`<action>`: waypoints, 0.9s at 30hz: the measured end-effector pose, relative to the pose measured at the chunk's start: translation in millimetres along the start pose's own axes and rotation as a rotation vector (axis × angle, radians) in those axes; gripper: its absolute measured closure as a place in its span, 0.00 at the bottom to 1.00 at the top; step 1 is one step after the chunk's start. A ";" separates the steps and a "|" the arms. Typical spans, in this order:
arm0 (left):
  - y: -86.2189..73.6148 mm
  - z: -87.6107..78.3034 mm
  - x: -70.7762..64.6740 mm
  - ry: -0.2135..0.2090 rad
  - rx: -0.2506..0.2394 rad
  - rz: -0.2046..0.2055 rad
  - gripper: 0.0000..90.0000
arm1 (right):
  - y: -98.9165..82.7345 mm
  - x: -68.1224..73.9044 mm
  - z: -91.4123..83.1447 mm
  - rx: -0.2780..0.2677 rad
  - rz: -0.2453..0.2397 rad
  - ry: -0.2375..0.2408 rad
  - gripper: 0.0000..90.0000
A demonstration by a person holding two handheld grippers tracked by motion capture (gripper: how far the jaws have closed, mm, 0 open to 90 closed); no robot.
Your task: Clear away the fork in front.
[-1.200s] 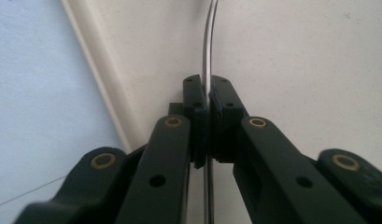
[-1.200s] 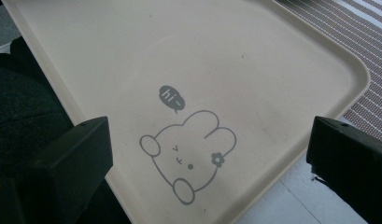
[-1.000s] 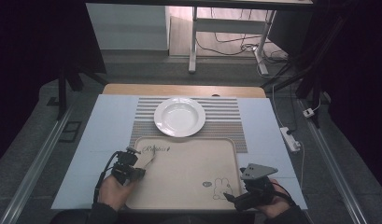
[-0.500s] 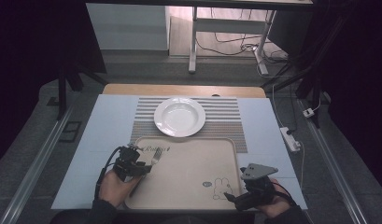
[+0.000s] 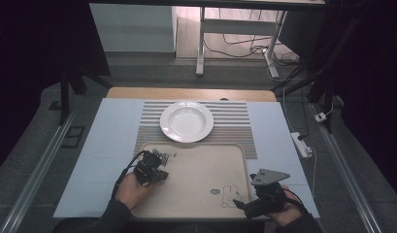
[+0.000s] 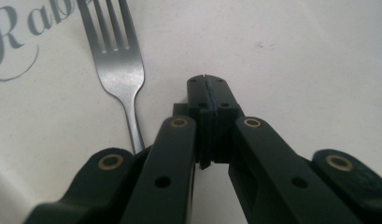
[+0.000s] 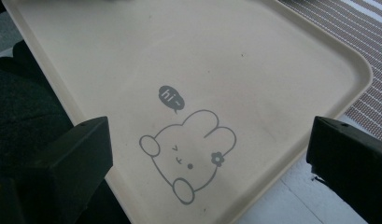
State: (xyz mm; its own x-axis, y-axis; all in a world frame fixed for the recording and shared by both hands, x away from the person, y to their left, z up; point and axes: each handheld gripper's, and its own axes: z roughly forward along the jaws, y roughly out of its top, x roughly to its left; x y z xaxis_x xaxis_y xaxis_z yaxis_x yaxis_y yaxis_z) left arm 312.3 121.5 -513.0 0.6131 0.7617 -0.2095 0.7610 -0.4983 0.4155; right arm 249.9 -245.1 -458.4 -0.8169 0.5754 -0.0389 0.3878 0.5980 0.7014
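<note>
The room around my table sits in deep shadow — light falls mainly on the middle. Up close, my left gripper blurs at the bottom edge, and the fork shows soft glare.

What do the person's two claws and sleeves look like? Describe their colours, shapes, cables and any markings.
Both claws are black. The left claw has two angular arms studded with brass-coloured rivets and small screw holes, and a black cable loops from it in the high view. The right claw carries a grey three-cornered plate on top; its blocky matt jaws show in the right gripper view. The person wears dark sleeves.
</note>
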 end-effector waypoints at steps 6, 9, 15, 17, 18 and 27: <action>-1.4 -1.2 7.0 0.017 -0.021 -0.013 0.99 | -0.3 -2.5 -0.2 -0.006 0.031 0.017 0.01; -2.9 -2.5 9.5 0.046 -0.026 -0.021 0.99 | -0.6 -2.6 0.4 -0.004 0.031 0.018 0.01; -5.4 -5.8 19.6 0.070 -0.031 -0.047 0.99 | -0.9 -2.1 1.4 0.004 0.022 0.015 0.01; -6.8 -7.4 24.9 0.074 -0.033 -0.062 0.99 | -1.1 -2.2 1.5 0.005 0.021 0.013 0.01; -7.6 -8.3 27.8 0.076 -0.035 -0.074 0.99 | -1.1 -2.2 1.6 0.006 0.021 0.013 0.01; -13.1 -14.8 46.6 0.093 -0.039 -0.147 0.99 | -1.3 -1.8 2.6 0.015 0.008 0.008 0.01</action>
State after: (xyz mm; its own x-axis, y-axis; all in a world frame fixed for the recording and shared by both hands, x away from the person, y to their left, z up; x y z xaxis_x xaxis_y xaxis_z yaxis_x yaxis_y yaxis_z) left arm 327.8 169.6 -515.1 0.4718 0.8613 -0.1883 0.8311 -0.3632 0.4211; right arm 251.9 -245.5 -461.1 -0.8169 0.5761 -0.0277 0.4008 0.6016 0.6910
